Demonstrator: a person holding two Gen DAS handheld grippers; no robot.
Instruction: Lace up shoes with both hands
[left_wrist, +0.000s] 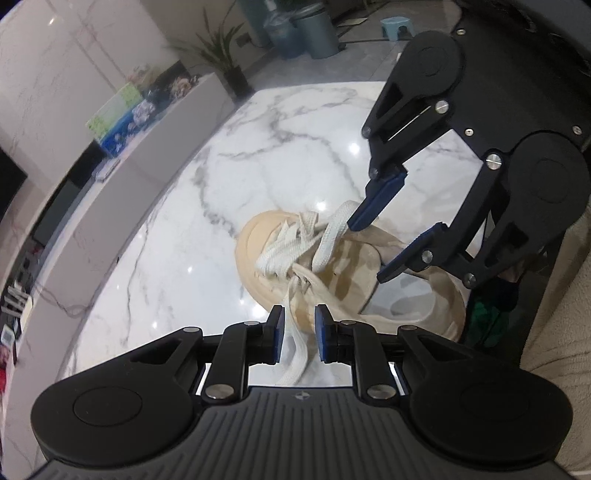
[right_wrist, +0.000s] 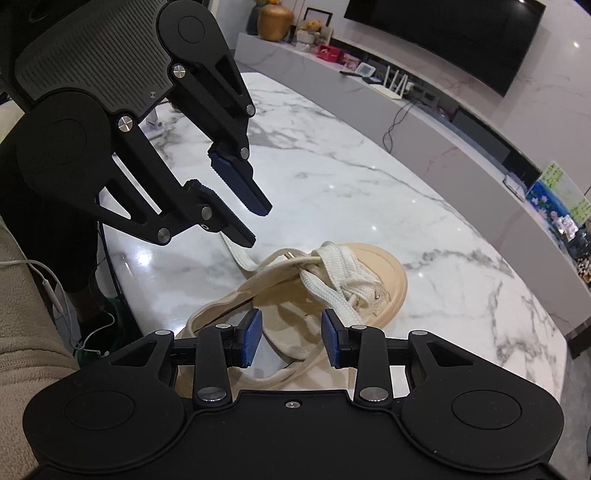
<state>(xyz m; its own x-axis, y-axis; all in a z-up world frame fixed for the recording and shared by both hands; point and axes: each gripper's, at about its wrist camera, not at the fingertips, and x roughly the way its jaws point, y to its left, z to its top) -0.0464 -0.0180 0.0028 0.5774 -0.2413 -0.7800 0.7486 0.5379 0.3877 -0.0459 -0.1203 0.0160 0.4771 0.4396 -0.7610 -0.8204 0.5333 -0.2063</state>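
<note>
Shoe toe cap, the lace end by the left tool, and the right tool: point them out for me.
shoe toe cap (right_wrist: 384, 269), right wrist view, on the smooth rounded front.
lace end (left_wrist: 295, 363), left wrist view, on the flat strand between the pads.
right tool (right_wrist: 291, 341), right wrist view, midway between its blue pads.

Beyond my work, the white marble surface (right_wrist: 369, 184) runs toward a long grey ledge (right_wrist: 424, 110). On that ledge I see a white router (right_wrist: 391, 86), a gold jar (right_wrist: 275, 22) and a green tissue box (left_wrist: 114, 107). A dark television (right_wrist: 443, 37) hangs above; a potted plant (left_wrist: 225, 55) and a blue stool (left_wrist: 393, 27) stand on the floor.
</note>
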